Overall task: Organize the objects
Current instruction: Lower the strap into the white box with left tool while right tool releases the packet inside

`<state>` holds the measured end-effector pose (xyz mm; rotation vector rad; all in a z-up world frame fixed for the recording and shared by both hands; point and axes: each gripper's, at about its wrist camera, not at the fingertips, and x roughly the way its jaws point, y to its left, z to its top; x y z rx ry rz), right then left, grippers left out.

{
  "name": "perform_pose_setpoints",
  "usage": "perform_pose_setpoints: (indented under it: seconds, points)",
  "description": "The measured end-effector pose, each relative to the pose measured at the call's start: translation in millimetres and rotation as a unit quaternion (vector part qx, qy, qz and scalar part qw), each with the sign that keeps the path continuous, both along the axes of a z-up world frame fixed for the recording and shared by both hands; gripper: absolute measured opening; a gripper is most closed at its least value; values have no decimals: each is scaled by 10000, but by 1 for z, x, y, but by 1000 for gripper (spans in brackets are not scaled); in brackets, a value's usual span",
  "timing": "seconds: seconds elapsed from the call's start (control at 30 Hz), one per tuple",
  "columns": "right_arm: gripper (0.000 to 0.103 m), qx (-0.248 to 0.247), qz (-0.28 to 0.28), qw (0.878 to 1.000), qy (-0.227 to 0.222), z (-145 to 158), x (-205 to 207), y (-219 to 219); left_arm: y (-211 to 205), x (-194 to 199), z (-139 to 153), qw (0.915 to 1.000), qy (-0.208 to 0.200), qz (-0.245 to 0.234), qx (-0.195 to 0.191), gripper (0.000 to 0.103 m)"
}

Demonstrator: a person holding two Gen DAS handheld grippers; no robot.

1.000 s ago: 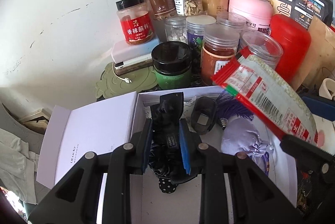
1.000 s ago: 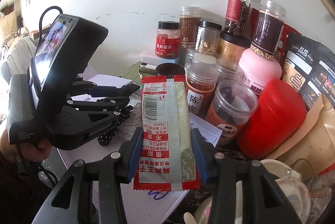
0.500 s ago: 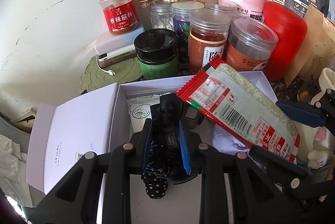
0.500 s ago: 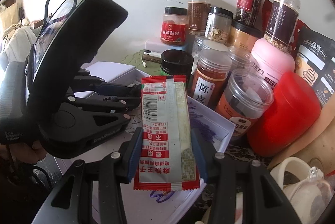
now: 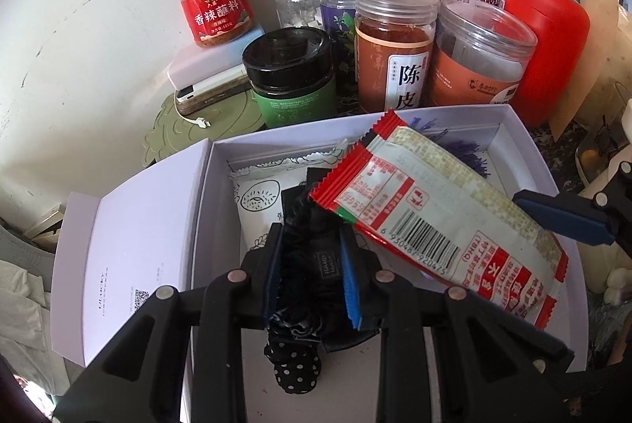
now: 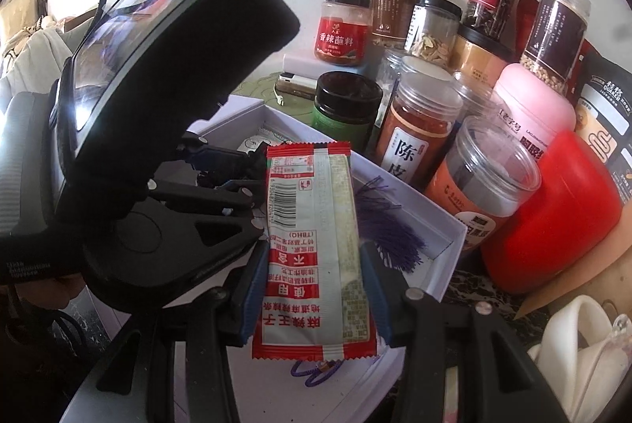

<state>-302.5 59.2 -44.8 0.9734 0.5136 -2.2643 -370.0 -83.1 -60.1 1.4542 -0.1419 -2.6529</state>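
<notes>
My left gripper [image 5: 310, 273] is shut on a black polka-dot hair scrunchie [image 5: 300, 288] inside the open white box [image 5: 525, 146]. My right gripper [image 6: 312, 288] is shut on a red and white snack packet [image 6: 312, 245], held over the box [image 6: 446, 225]; the packet also shows in the left wrist view [image 5: 434, 221], with the right gripper's blue finger [image 5: 561, 221] beside it. A white printed sachet [image 5: 264, 198] and a purple tassel [image 6: 391, 225] lie in the box. The left gripper [image 6: 225, 170] reaches into the box from the left.
Several spice jars crowd behind the box: a green jar with black lid [image 5: 292, 79], an orange-powder jar [image 5: 393, 55], a red container [image 5: 549, 40]. The box lid [image 5: 134, 249] lies open at left. A power bank [image 5: 209, 83] rests on a green mat by the wall.
Both grippers moved forward and down over the box. The snack packet swung further left above the scrunchie. Both stayed shut on their items.
</notes>
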Motion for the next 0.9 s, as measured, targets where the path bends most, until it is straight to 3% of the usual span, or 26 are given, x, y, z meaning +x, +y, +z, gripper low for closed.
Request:
perform_pose_setpoints:
  seconds: [0.27, 0.43, 0.67, 0.9]
  points:
    - [47, 16, -43, 10000, -3, 2, 0, -1, 0, 0, 3, 10000, -3, 14, 25, 25]
    - [51, 116, -98, 9997, 198, 14, 4, 0, -3, -1, 7, 9998, -28, 207, -22, 32]
    - [56, 147, -158, 9990, 389, 31, 7, 7, -1, 10, 31, 9994, 275, 203, -62, 44]
    - [56, 147, -224, 9985, 477, 42, 12, 11, 2, 20, 47, 9991, 408, 142, -44, 45]
